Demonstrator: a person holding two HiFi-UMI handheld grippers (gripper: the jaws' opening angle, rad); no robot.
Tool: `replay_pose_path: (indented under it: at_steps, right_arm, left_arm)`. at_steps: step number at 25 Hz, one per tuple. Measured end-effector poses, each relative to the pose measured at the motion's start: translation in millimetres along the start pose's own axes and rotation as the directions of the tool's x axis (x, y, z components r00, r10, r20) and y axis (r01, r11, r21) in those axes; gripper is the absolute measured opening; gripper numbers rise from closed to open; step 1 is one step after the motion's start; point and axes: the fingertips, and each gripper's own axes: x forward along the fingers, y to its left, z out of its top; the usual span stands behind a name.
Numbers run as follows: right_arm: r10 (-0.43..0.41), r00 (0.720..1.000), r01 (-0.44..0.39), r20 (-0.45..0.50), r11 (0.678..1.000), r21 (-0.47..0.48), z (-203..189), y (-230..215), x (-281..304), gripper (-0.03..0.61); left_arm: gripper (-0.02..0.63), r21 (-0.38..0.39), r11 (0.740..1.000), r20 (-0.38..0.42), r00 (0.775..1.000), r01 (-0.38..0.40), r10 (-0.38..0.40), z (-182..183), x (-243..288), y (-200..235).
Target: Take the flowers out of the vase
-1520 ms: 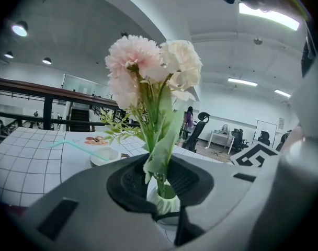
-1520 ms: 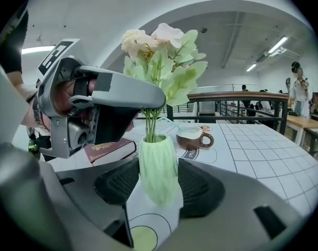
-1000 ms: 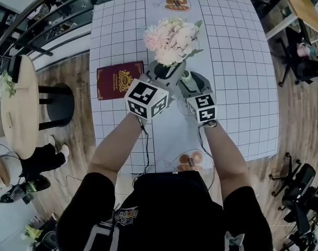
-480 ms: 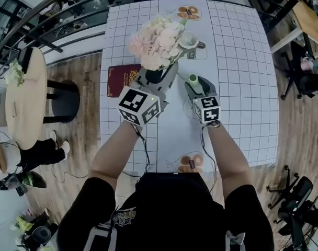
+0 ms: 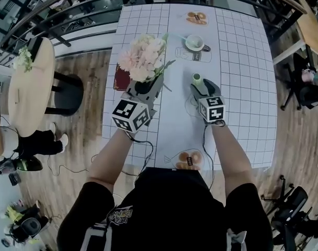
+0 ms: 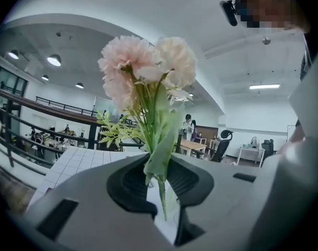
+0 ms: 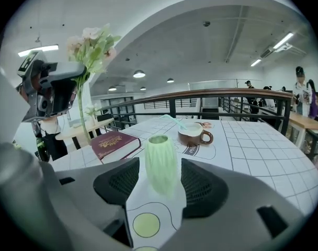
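While aloft — flowers (image 5: pixel 143 61) clear of vase (image 5: pixel 196 79)

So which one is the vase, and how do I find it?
Look at the white checked table. Near its middle, between the jaws of the right gripper, stands the vase. It is small, pale green, ribbed and empty, unlike the brown cup behind it.

Set out on the white, grid-lined worktop (image 5: pixel 242 61): a ribbed green vase (image 7: pixel 160 163), a maroon book (image 7: pixel 114 143), a cup (image 7: pixel 193 134).
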Motion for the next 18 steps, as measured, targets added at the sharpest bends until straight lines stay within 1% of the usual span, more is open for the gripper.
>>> replay_pose_path:
  at_steps: [4,8,9,10,11,16,18]
  right_arm:
    - [-0.003,1.0,0.002,0.029,1.0,0.022,-0.1,3.3,-37.0,0.244]
    - [0.036,0.996,-0.04,0.087,0.998,0.044,16.7,5.0,-76.6,0.242]
    - [0.048,0.994,-0.053,0.103,0.998,0.044,20.8,7.9,-88.6,0.221]
    - [0.058,0.991,-0.064,0.118,0.997,0.045,23.1,13.4,-102.7,0.072]
    - [0.068,0.989,-0.075,0.133,0.996,0.046,24.2,20.9,-117.9,0.029]
    - [0.121,0.973,-0.131,0.195,0.991,0.04,30.0,60.6,-183.7,0.021]
    - [0.145,0.966,-0.157,0.214,0.987,0.04,30.6,83.4,-211.4,0.021]
  left_arm:
    - [0.075,-0.009,0.999,-0.023,0.999,-0.032,0.032,-16.7,-22.2,-8.0]
    - [0.075,-0.014,0.998,-0.036,0.998,-0.057,0.056,-23.0,-32.5,-18.4]
    - [0.075,-0.013,0.998,-0.037,0.997,-0.061,0.061,-24.1,-36.7,-23.6]
    - [0.075,-0.011,0.998,-0.037,0.997,-0.066,0.066,-26.2,-44.2,-31.1]
    - [0.075,-0.007,0.997,-0.036,0.997,-0.071,0.071,-28.8,-53.9,-40.0]
    - [0.075,-0.003,0.995,-0.028,0.995,-0.098,0.098,-39.6,-100.2,-84.1]
    - [0.075,-0.003,0.994,-0.024,0.994,-0.106,0.106,-43.8,-126.7,-104.8]
